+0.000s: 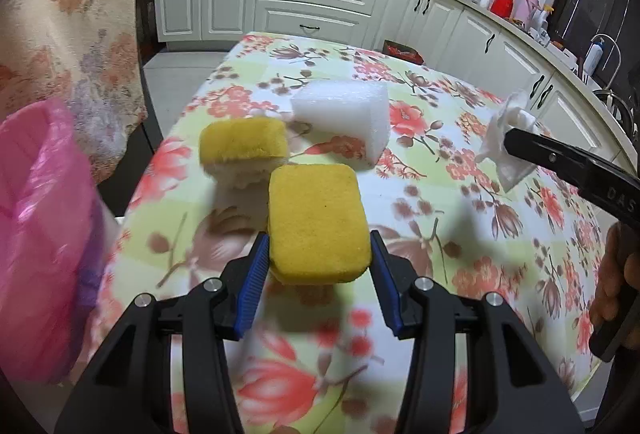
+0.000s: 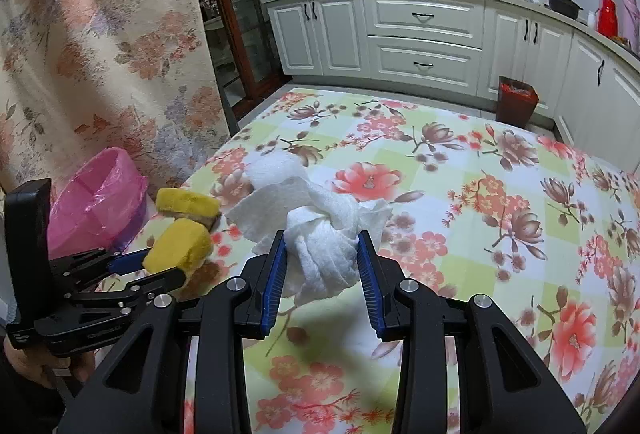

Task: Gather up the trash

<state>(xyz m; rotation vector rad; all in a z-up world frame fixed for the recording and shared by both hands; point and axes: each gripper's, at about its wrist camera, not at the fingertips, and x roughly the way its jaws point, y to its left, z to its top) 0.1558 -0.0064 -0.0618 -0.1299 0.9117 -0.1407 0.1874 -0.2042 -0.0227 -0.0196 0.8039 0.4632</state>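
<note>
Table w/ pink bin at its left edge, nothing visibly binned yet. Foam & 2nd sponge are lying loose. Left gripper is clamping sponge; right gripper is clamping tissue, both lifted.

Wide open floral table to the right, nothing standing there. On the left it's crowded: a yellow sponge and a white foam block sit close together, with the pink-lined bin just off the table's left edge.
</note>
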